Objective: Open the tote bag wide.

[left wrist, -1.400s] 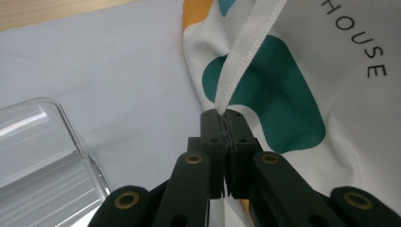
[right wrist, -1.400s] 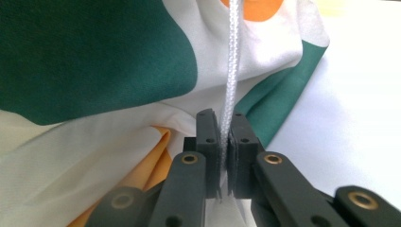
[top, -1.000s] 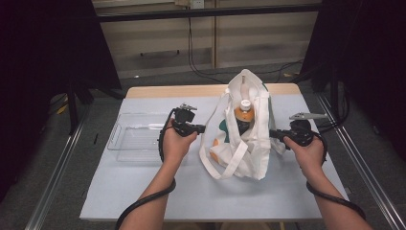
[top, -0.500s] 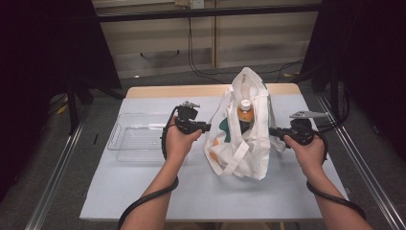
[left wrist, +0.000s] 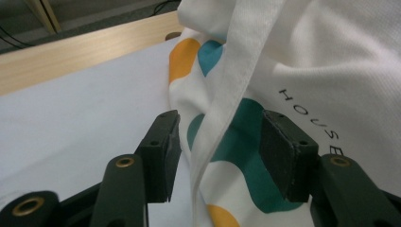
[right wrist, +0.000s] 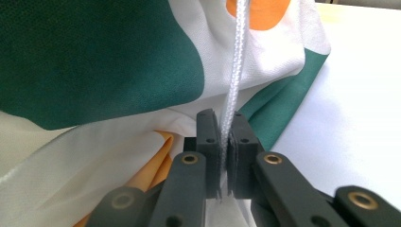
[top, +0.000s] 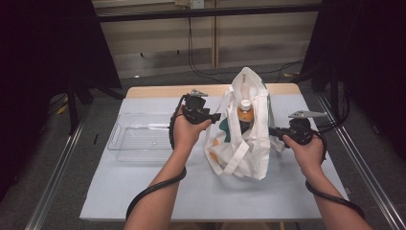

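Observation:
A white tote bag with teal and orange spots stands on the table, and an orange-capped bottle sits upright inside it. At the bag's left side is my left gripper. Its jaws have just been opening and now stand apart. In the left gripper view the bag's white strap hangs loose between the left gripper's pads, and neither pad presses on it. At the bag's right side my right gripper is shut. The right gripper view shows that gripper pinching the bag's white cord.
A clear plastic tray lies to the left of the bag, beside my left hand. The pale blue table cover ends at a wooden edge at the back. Metal rails run along both sides of the table.
My left gripper has opened and let go of the bag's left edge, and its hand has risen a little toward the back. The right hand has kept still.

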Demonstrator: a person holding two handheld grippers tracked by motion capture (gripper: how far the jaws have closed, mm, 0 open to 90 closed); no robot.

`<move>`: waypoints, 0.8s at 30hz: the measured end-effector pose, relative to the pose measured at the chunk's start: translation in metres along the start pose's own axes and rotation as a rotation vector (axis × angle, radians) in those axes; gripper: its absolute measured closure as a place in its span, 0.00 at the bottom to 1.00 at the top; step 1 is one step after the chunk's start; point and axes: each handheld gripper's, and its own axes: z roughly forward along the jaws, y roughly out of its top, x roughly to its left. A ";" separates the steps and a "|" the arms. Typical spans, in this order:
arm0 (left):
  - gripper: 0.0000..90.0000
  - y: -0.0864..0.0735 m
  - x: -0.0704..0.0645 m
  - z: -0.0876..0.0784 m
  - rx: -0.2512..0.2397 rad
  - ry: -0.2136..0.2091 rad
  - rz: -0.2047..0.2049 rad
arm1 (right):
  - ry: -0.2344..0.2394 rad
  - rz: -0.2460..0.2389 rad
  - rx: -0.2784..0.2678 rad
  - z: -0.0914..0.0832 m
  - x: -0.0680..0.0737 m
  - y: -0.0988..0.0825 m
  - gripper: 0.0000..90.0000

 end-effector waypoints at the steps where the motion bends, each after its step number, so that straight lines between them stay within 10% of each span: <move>1: 0.56 0.005 -0.001 0.001 -0.017 0.011 0.014 | 0.000 0.001 0.000 0.000 0.000 0.000 0.96; 12: 0.95 0.016 -0.002 0.006 0.015 -0.007 -0.016 | 0.000 0.004 0.000 0.000 -0.001 -0.001 0.95; 24: 0.98 -0.006 0.015 0.000 0.045 0.015 -0.062 | -0.005 0.013 0.002 0.000 -0.004 -0.003 0.95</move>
